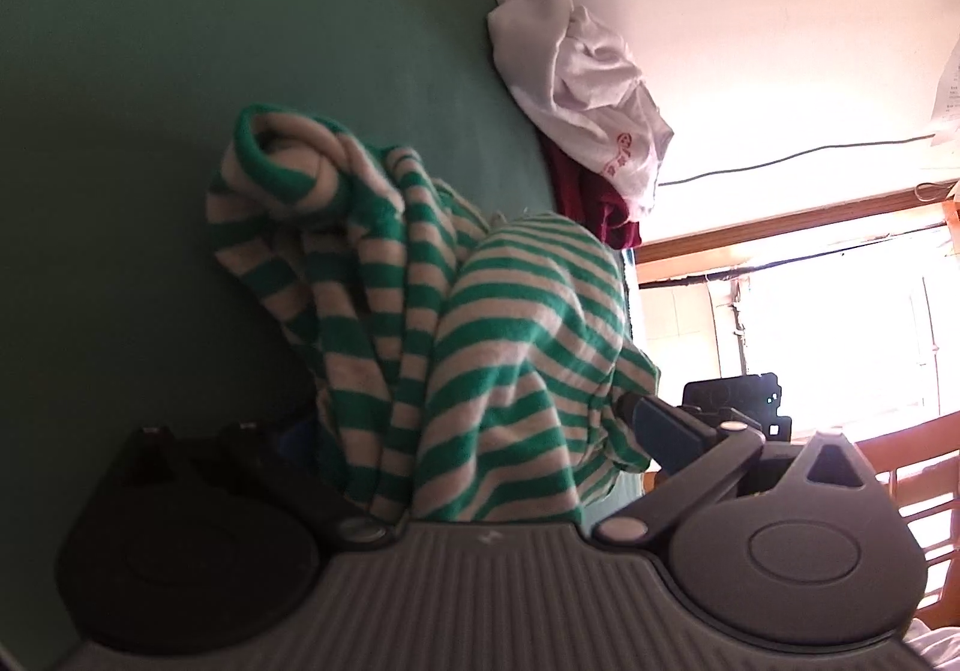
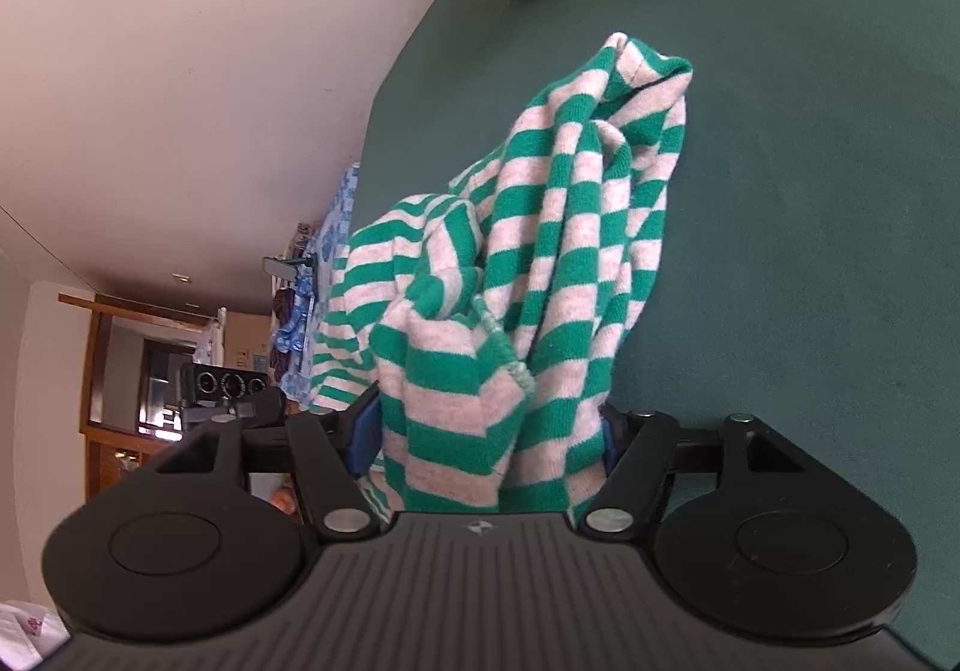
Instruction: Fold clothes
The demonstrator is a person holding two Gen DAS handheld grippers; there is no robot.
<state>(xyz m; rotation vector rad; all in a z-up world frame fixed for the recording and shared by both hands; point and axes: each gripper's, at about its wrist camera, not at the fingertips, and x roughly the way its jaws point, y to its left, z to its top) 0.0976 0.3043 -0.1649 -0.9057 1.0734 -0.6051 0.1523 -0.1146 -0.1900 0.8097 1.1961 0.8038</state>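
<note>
A green-and-white striped sweater (image 1: 492, 347) is bunched up over the green bed sheet (image 1: 180, 101). In the left wrist view it fills the gap of my left gripper (image 1: 468, 413). The blue right pad (image 1: 666, 425) presses its side, and the other finger is hidden in shadow behind the cloth. In the right wrist view the same sweater (image 2: 540, 227) is packed between both blue pads (image 2: 366, 431) of my right gripper (image 2: 487, 419), which is shut on a thick fold with its jaws wide apart. Both views are rolled sideways.
A crumpled white garment (image 1: 576, 71) and a dark red one (image 1: 594, 203) lie against the wall at the sheet's far edge. A bright window and a wooden rail (image 1: 924, 491) are beyond. A blue patterned cloth (image 2: 336, 227) hangs past the bed's edge.
</note>
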